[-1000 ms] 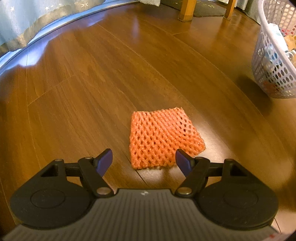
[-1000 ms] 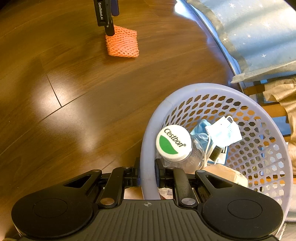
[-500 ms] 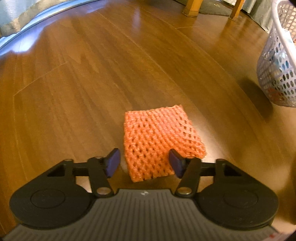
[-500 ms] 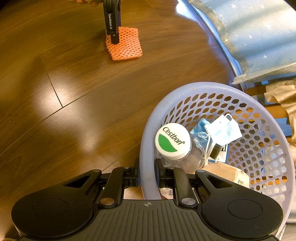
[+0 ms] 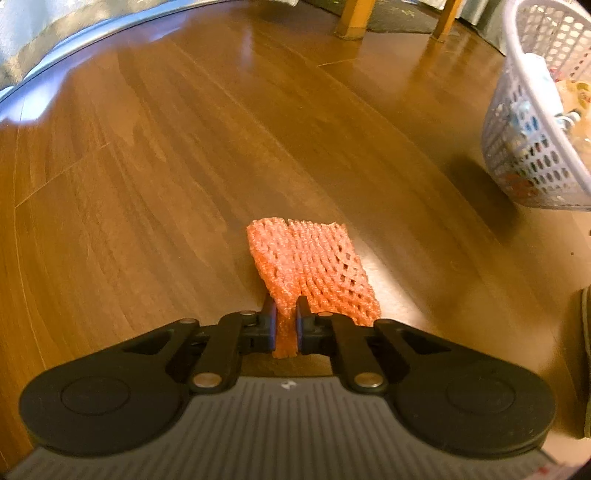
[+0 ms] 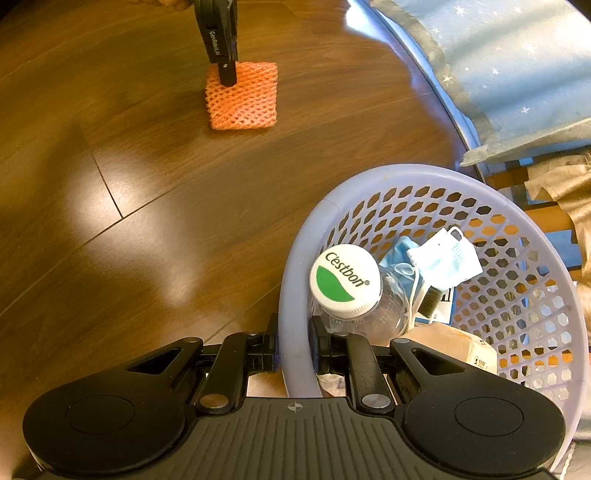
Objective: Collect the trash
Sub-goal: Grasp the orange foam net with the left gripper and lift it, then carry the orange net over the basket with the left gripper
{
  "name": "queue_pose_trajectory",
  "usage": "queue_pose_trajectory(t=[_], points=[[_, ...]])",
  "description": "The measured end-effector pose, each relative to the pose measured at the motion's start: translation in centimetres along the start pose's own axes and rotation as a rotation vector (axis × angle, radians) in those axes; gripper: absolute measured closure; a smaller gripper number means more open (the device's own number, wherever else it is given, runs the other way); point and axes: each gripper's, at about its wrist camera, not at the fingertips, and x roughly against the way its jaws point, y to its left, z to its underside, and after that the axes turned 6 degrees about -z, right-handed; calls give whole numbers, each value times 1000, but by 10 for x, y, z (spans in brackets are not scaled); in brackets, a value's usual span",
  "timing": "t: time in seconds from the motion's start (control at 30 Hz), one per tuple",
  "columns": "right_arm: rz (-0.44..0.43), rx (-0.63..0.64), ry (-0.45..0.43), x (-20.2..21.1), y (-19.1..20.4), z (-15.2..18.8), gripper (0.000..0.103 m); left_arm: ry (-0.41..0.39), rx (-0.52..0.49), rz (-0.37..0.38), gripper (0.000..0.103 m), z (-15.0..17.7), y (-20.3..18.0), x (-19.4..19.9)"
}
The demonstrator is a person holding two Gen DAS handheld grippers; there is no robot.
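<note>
Left gripper (image 5: pixel 285 325) pinches the orange foam net's (image 5: pixel 314 266) near edge.

Bare wood floor (image 5: pixel 184 166) open 9–12 o'clock, chair legs (image 5: pixel 352 18) at 12, basket (image 5: pixel 517 147) blocking 2 o'clock.

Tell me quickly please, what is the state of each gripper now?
Left gripper: closed on the near edge of the orange foam net.
Right gripper: closed on the rim of the lavender basket.
</note>
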Motion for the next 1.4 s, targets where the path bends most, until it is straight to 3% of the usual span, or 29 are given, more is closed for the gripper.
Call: queue_pose_trajectory(t=[0.27,0.63,0.93,1.13,1.4], points=[[-25,-64,-29,10,0,-2,92,-44,-34,40,97,-12,-19,37],[-88,-128,-93,37,3,-5,93,-170,-130,102,97,-48,-54,121],[-161,-224,-169,60,5,3,93,-222,-220,158,97,-73,-90,175],[-223,-283,-212,71,2,10,93,-259,-267,203,97,-98,-117,190],[-242,-313,-251,79,4,21,93,-284,-333,247,97,-116,-155,204]])
